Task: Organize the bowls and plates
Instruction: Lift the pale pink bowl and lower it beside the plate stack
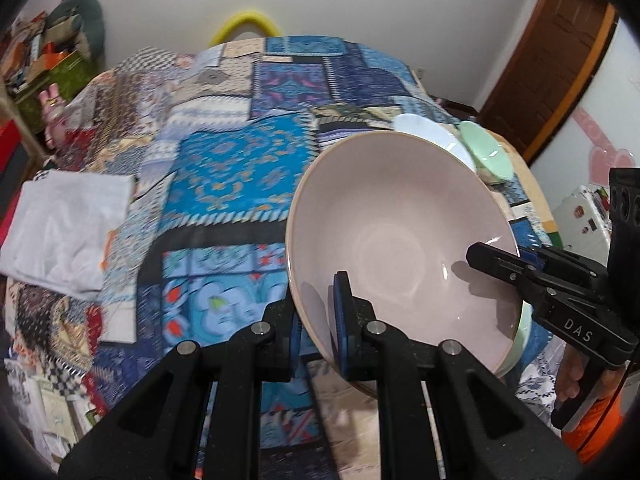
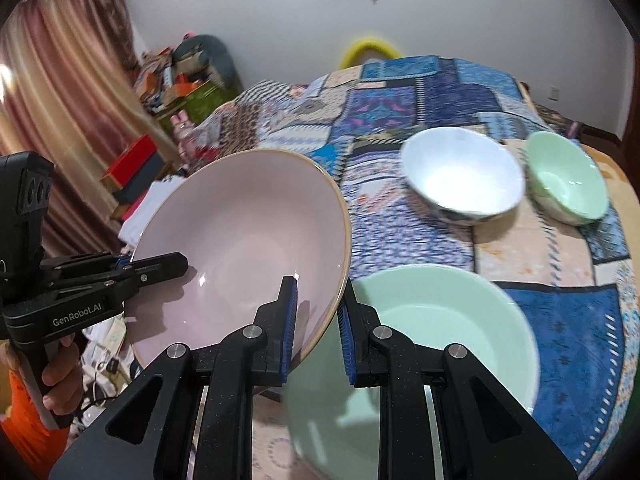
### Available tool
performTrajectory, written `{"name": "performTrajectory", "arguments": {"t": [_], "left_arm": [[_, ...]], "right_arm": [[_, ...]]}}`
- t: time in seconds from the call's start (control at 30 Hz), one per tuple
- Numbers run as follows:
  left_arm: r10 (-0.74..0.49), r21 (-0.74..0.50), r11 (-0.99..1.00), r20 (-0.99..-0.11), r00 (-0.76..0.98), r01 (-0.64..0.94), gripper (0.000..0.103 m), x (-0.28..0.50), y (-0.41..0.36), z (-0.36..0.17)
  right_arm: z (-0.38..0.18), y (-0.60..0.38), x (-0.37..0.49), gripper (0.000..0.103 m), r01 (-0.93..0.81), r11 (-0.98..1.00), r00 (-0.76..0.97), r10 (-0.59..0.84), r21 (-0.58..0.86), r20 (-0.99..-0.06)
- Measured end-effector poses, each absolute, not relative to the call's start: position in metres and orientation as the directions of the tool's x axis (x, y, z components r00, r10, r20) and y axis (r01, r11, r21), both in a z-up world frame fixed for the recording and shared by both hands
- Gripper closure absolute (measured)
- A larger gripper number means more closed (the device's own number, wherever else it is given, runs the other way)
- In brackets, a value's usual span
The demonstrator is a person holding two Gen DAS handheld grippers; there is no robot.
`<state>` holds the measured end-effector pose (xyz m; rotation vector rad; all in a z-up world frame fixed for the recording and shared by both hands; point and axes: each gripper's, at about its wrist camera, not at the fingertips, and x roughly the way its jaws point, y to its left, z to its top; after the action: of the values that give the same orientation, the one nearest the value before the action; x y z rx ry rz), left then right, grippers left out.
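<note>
Your left gripper (image 1: 318, 334) is clamped on the near rim of the large pink bowl (image 1: 400, 240), one pad inside and one outside. Your right gripper (image 2: 316, 330) pinches the opposite rim the same way, so both hands carry the bowl tilted above the patchwork tablecloth (image 1: 240, 168). In the right wrist view the large green bowl (image 2: 440, 332) sits at about 4 o'clock from the pink bowl, partly beneath its lower edge. If nesting is the aim, carry the pink bowl that way and level it. The white bowl (image 2: 464, 176) and small green bowl (image 2: 566, 178) stand beyond, around 1 o'clock.
</note>
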<state>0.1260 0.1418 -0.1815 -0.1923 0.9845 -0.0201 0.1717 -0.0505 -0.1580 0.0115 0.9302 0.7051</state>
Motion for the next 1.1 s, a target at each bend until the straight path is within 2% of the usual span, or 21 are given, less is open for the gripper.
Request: {"name": "performTrajectory", "arguments": {"t": [0.47, 0.9, 1.1], "left_arm": [[-0.058, -0.167, 0.969, -0.869, 0.491, -0.181, 0.089, 0.099, 0.189, -0.219], [-0.085, -0.191, 0.959, -0.899, 0.430, -0.210, 0.089, 0.103, 0.201, -0.259], [-0.074, -0.178, 0.963, -0.897, 0.435, -0.203, 0.089, 0.102, 0.199, -0.261]], "right_arm": [[-0.189, 0.006, 0.161, 0.085, -0.623, 0.721, 0.267, 0.561, 0.304, -0.784], [-0.215, 0.024, 0.161, 0.085, -0.635, 0.722, 0.218, 0.509, 0.275, -0.833], [-0.218, 0.026, 0.162, 0.085, -0.642, 0.719, 0.216, 0.502, 0.265, -0.838]]}}
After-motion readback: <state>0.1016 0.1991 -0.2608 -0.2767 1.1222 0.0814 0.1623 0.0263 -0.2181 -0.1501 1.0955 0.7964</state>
